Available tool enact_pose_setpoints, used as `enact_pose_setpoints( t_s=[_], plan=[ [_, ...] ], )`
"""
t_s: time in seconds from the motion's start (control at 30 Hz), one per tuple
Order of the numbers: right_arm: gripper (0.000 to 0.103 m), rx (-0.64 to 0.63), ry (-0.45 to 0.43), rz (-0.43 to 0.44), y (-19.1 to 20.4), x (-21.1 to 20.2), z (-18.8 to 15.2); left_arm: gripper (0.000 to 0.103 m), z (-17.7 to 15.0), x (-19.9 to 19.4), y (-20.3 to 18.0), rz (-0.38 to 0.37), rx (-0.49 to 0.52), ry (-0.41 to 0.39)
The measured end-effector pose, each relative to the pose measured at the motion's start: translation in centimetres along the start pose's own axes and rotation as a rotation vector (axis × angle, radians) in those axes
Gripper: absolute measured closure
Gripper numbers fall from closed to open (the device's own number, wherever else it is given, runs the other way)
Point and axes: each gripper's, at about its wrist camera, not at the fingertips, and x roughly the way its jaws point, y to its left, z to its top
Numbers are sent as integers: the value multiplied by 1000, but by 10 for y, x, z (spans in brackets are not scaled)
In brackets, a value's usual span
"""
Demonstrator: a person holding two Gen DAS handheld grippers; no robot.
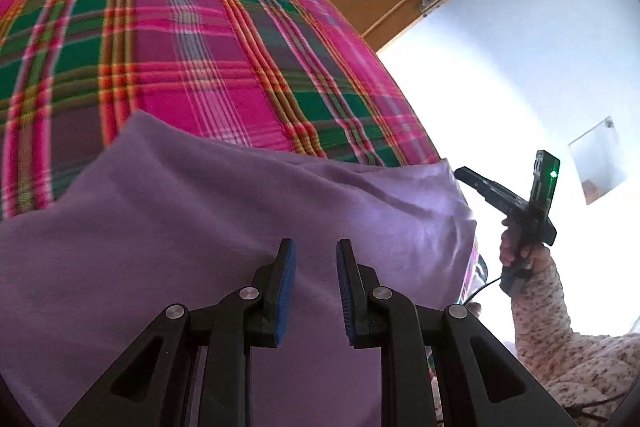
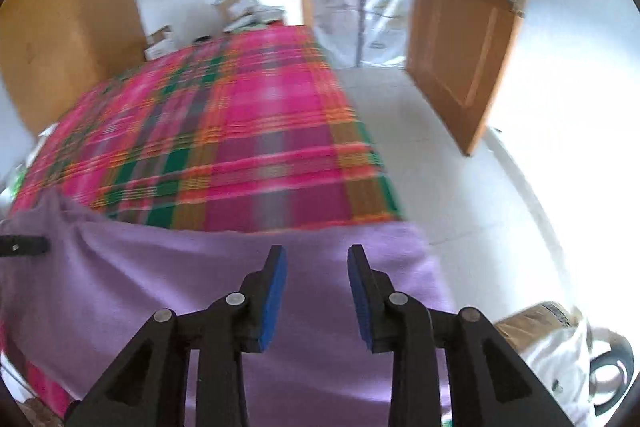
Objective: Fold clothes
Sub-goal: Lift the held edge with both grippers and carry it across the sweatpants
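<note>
A lilac garment (image 1: 200,227) lies spread flat on a bed covered by a pink and green plaid blanket (image 1: 200,47). My left gripper (image 1: 316,247) hovers over the garment's middle, its blue pads apart with nothing between them. In the right wrist view the same garment (image 2: 200,275) reaches the right-hand edge of the blanket (image 2: 240,131). My right gripper (image 2: 317,251) stands open above it and holds nothing. The left wrist view shows the right gripper (image 1: 464,174) just off the garment's right corner, held by a hand in a speckled sleeve (image 1: 536,299).
An open wooden door (image 2: 468,47) stands to the right of the bed over a white floor (image 2: 460,167). A wooden wardrobe (image 2: 68,39) is at the far left, and boxes (image 2: 240,7) sit beyond the bed. A bag (image 2: 552,339) lies on the floor at lower right.
</note>
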Motion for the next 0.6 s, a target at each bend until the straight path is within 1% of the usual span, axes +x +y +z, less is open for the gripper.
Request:
enact_pose_setpoints(
  t_s=[0.13,0.17,0.23,0.27,0.33,0.37,0.47,0.5,0.53,0.6],
  plan=[
    [67,110,-8,-3,-35,-2,-7,81,-1,9,-7,4,12,20],
    [67,136,-11,10,-41,0,-5,81,0,11,-8,2,13,22],
    [64,142,-14,42,-45,6,-2,81,0,12,-11,-5,9,21],
    [63,137,-12,36,-47,9,-1,81,0,13,-11,-7,6,22],
    [63,152,-3,-15,-52,17,-1,81,-2,15,-12,-6,1,24],
    [63,188,3,-1,-59,21,-2,81,-2,17,-13,-6,2,29],
    [63,331,31,128,-81,32,-9,81,-2,20,-13,-1,-2,37],
    [65,355,23,149,-85,32,-11,81,-2,20,-13,-1,-4,36],
    [72,369,13,162,-88,32,-13,81,-1,21,-13,0,-6,35],
    [77,360,-8,156,-86,30,-15,81,0,23,-14,3,-10,33]
  ],
)
